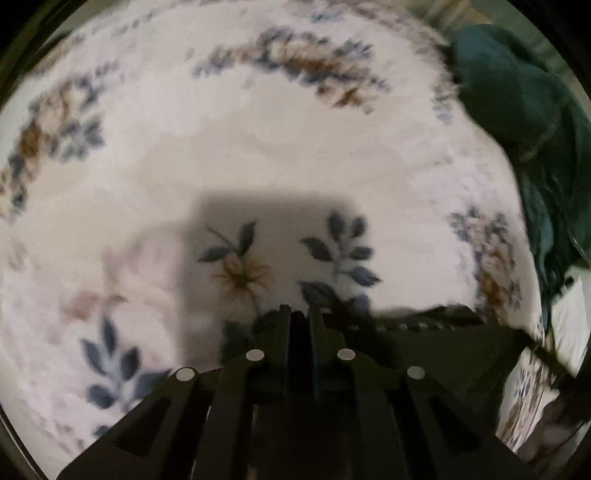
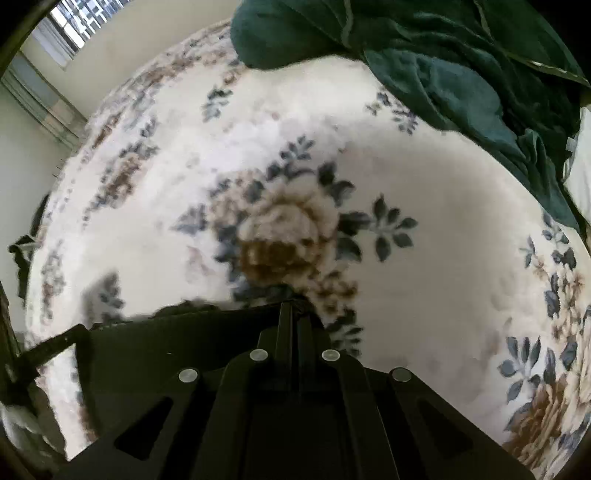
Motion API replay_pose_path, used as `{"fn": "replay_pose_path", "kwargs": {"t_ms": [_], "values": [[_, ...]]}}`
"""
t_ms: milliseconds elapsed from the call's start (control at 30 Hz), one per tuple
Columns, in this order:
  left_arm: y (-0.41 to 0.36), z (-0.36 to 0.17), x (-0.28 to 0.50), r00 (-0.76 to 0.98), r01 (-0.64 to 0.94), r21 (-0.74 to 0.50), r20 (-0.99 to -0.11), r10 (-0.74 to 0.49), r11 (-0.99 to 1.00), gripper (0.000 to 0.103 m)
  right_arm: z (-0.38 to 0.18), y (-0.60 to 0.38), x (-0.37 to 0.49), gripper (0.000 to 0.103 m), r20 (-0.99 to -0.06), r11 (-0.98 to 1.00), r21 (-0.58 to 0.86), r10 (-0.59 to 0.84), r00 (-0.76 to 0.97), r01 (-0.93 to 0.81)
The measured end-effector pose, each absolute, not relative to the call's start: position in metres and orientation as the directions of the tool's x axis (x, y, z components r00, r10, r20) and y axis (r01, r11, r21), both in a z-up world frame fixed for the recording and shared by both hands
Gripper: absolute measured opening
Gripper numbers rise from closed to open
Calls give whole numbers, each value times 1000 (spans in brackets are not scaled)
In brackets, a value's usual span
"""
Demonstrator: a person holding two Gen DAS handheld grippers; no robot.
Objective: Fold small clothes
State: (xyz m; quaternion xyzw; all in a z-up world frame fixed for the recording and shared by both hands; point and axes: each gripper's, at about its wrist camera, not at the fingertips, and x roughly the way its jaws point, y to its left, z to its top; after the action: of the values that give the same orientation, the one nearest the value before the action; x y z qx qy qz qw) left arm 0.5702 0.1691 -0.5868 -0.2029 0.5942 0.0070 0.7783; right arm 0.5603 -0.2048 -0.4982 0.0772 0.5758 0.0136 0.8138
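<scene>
A small black garment hangs stretched between my two grippers, just above a white floral bedspread. In the left wrist view my left gripper is shut, and the black cloth runs from its fingertips off to the right. In the right wrist view my right gripper is shut on the same black garment, which spreads out to the left and ends in a thin taut edge. Both grippers point steeply down at the bedspread. The garment's lower part is hidden behind the gripper bodies.
A crumpled dark green cloth lies on the bedspread at the upper right, also seen as the green cloth at the right edge. A white object sits beyond it. A window and wall are at the far left.
</scene>
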Motion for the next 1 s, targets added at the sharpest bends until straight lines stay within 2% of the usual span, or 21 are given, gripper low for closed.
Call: {"fn": "replay_pose_path", "kwargs": {"t_ms": [67,167,267,300,333,367,400,433,500,633,800,900,967,1000], "values": [[166,-590,577,274,-249,-296,-935,-226,922,6,-526,-201,569,1,-954,992,114,94,283,58],[167,-573,577,276,-214,-319,-926,-256,923,8,-552,-200,579,1,-968,987,149,134,213,54],[172,-552,558,321,-162,-400,-886,-335,902,8,-555,-227,581,7,-934,923,349,328,140,165],[173,-546,549,332,-150,-402,-881,-337,903,13,-553,-241,577,21,-910,891,412,391,139,192],[174,-542,538,340,-144,-391,-882,-326,909,36,-555,-253,572,54,-880,854,475,457,131,212],[175,-540,525,337,-144,-380,-887,-316,914,56,-557,-264,567,67,-853,820,521,507,121,236],[177,-542,514,333,-149,-385,-887,-320,911,99,-563,-275,557,81,-814,773,577,570,109,265],[179,-545,503,335,-156,-400,-882,-333,903,103,-567,-280,551,82,-795,750,599,600,93,279],[179,-560,485,310,-177,-447,-871,-382,877,103,-588,-283,532,82,-768,735,614,641,-1,286],[165,-603,463,223,-206,-527,-846,-485,825,103,-609,-269,516,83,-723,713,658,688,-60,242],[154,-614,468,254,-204,-558,-823,-507,804,103,-628,-218,511,83,-594,615,766,789,-160,189],[154,-613,479,287,-218,-609,-787,-546,762,103,-635,-186,511,84,-590,614,772,789,-171,166],[150,-603,481,316,-186,-629,-766,-560,755,57,-633,-179,511,75,-576,592,784,806,-138,189],[148,-599,483,301,-183,-620,-774,-557,763,37,-630,-174,509,49,-582,596,783,803,-127,179]]}}
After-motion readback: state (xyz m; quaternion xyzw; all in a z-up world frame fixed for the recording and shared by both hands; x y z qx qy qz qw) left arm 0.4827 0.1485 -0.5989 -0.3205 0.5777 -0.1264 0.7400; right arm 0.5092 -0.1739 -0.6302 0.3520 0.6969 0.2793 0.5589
